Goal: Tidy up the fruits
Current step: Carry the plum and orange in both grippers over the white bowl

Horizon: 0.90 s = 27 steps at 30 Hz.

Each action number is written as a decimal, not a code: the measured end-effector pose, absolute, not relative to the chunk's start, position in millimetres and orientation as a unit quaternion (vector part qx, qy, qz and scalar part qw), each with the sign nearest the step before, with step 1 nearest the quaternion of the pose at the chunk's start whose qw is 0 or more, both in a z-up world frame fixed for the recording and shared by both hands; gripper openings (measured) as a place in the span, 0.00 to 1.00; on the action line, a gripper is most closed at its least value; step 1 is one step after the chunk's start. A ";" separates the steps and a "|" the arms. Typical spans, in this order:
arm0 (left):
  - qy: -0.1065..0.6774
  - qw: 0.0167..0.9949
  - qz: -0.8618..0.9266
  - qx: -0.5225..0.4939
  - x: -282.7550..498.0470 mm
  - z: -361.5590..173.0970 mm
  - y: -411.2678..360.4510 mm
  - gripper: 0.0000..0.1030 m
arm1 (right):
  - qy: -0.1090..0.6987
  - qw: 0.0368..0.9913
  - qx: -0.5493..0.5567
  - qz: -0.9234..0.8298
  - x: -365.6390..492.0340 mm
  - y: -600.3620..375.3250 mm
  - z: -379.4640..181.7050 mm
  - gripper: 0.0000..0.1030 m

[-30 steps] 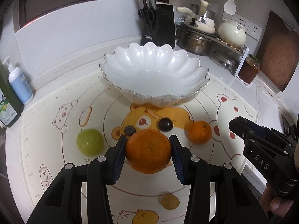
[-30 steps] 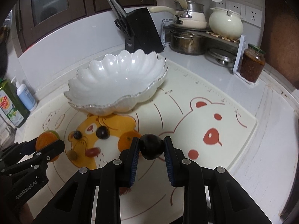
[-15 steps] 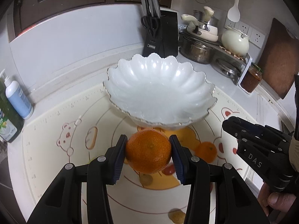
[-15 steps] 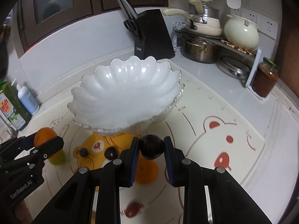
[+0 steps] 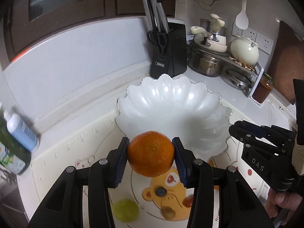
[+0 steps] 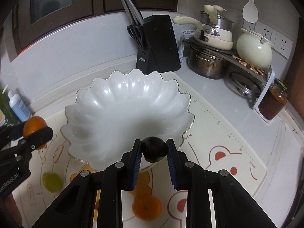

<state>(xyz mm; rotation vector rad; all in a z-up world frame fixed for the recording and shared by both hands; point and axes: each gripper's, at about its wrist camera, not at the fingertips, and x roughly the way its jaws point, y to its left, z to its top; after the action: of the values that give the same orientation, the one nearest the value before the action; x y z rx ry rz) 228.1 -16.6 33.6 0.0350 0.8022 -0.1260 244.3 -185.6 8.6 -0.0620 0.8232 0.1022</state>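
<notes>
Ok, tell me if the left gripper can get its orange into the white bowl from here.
Probably yes. The left gripper holds the orange at the near rim of the white bowl, which looks empty. The right gripper, carrying a dark plum, sits off to one side, not between.

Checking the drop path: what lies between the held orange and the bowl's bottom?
Nothing: in the left wrist view the orange hangs at the bowl's near rim, and the bowl is empty.
</notes>
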 end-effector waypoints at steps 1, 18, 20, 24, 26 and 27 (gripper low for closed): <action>0.391 0.918 -0.060 0.019 231.9 34.2 -16.3 0.44 | 0.400 0.915 -0.031 0.049 246.8 -185.5 8.3 0.27; 0.425 0.901 -0.080 0.037 305.1 4.8 -20.1 0.44 | 0.418 0.907 -0.036 0.026 310.9 -187.7 -12.2 0.27; 0.430 0.899 -0.080 0.038 311.0 0.6 -20.8 0.44 | 0.420 0.906 -0.036 0.023 317.2 -188.2 -15.3 0.27; 0.439 0.894 -0.085 0.032 320.3 -7.7 -21.4 0.44 | 0.428 0.903 -0.031 0.029 328.0 -187.8 -21.6 0.27; 0.444 0.891 -0.087 0.029 325.2 -12.5 -22.0 0.44 | 0.431 0.901 -0.029 0.033 332.2 -187.5 -24.6 0.27; 0.447 0.890 -0.087 0.027 327.3 -14.6 -21.8 0.44 | 0.434 0.900 -0.027 0.035 334.2 -187.3 -26.2 0.27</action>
<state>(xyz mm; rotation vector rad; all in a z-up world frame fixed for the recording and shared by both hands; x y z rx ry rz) 327.3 -21.8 -14.6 0.0552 0.9286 -0.1801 334.2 -187.3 -26.2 -0.0559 0.8974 0.0735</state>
